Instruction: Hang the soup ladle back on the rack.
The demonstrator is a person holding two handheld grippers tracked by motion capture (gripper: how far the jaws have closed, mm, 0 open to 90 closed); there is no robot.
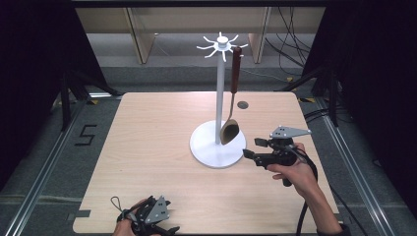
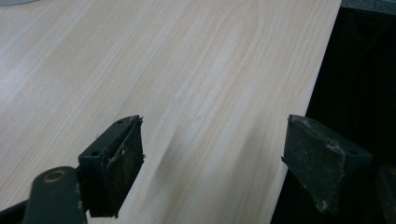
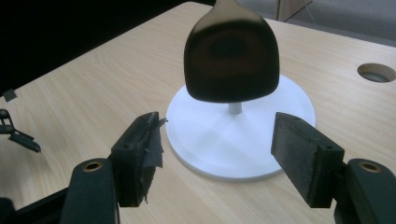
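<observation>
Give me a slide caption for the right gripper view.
Open right claw faces a hanging wooden spoon above the white stand base.

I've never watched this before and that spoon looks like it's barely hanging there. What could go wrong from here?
The spoon hangs from one thin hook of the white stand, so a nudge from the open right gripper could set it swinging or slip it off. The right gripper is also close to the stand's base, and a bump might shift or tip the stand.
</observation>
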